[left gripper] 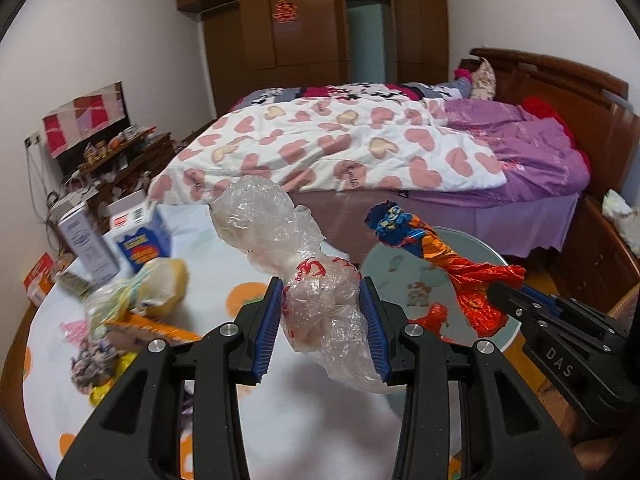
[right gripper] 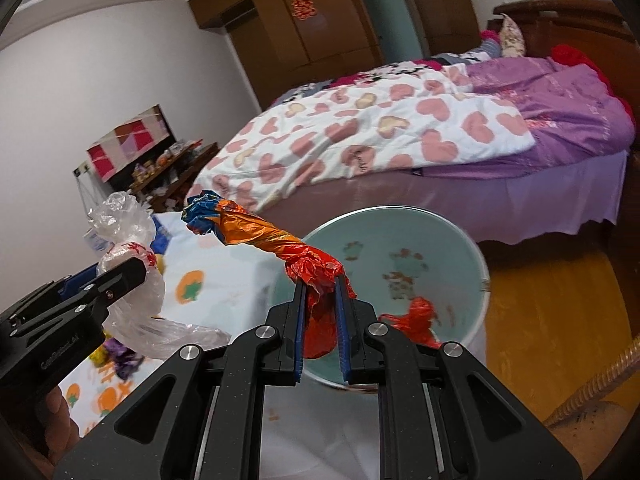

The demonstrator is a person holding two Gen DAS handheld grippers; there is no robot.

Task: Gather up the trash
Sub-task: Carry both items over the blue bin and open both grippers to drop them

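Clear plastic bag (left gripper: 320, 280): crumpled, with red print, held upright in the air above the table; its knotted upper part rises past the fingertips and its loose tail hangs below them.
Orange and blue wrapper (right gripper: 272, 240): twisted into a long strip, lifted over the near rim of the bin, its blue end pointing up and left.
Bin (right gripper: 460, 236): round, pale green inside, standing on the floor just beside the table edge; a red scrap (right gripper: 414, 316) lies in it.
Left gripper (left gripper: 324, 316): level, pointing toward the bed, its blue pads (left gripper: 268, 328) set moderately apart and pressed against both sides of the clear bag.
Right gripper (right gripper: 320, 320): tilted, aimed over the bin, pads narrowed to a small gap and clamped on the red end of the wrapper.
Relation of grippers: side by side, near each other, each seen edge-on in the other's view; the two held items do not touch.
Table (left gripper: 248, 264): covered by a white cloth with orange fruit print.
Left wrist view only: a yellow bag (left gripper: 160, 284), an orange packet (left gripper: 160, 328), a blue carton (left gripper: 140, 236) and a grey box (left gripper: 88, 244) on the table's left part.
Right wrist view only: the bin's full interior, wooden floor (right gripper: 552, 292).
Background: a bed (left gripper: 340, 148) with a heart-print quilt, brown wardrobe (left gripper: 312, 20).
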